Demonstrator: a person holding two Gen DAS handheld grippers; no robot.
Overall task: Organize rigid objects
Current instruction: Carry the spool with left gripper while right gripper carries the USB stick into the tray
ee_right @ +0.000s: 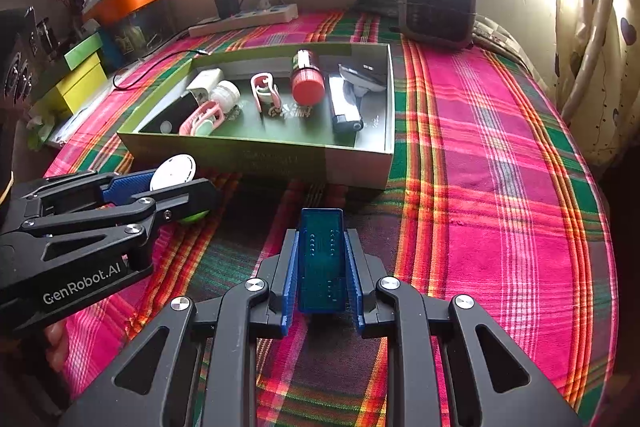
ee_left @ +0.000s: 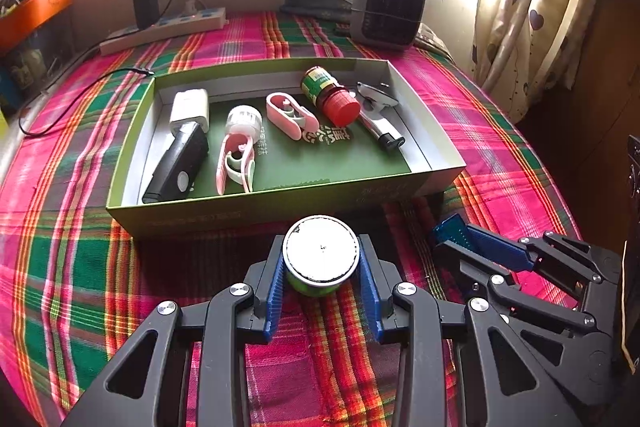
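Note:
My left gripper [ee_left: 321, 261] is shut on a small green jar with a flat white lid [ee_left: 321, 251], held upright just in front of the green cardboard box [ee_left: 256, 207]. That same jar [ee_right: 173, 173] shows between the left gripper's fingers in the right wrist view. My right gripper [ee_right: 321, 263] is shut on a translucent blue rectangular case [ee_right: 321, 259], just above the plaid cloth, in front of the box. The blue case [ee_left: 452, 229] also appears at the right of the left wrist view. The box holds a red-capped bottle [ee_left: 332, 97], two pink clips, a black device [ee_left: 178, 163], a white charger and a silver tool.
The plaid cloth [ee_right: 500, 155] covers the surface. Behind the box stand a grey heater [ee_left: 388, 11] and a power strip [ee_left: 164, 29] with a black adapter; a cable [ee_left: 80, 87] trails left. Yellow-green boxes [ee_right: 78, 79] sit at the left edge. Curtains hang on the right.

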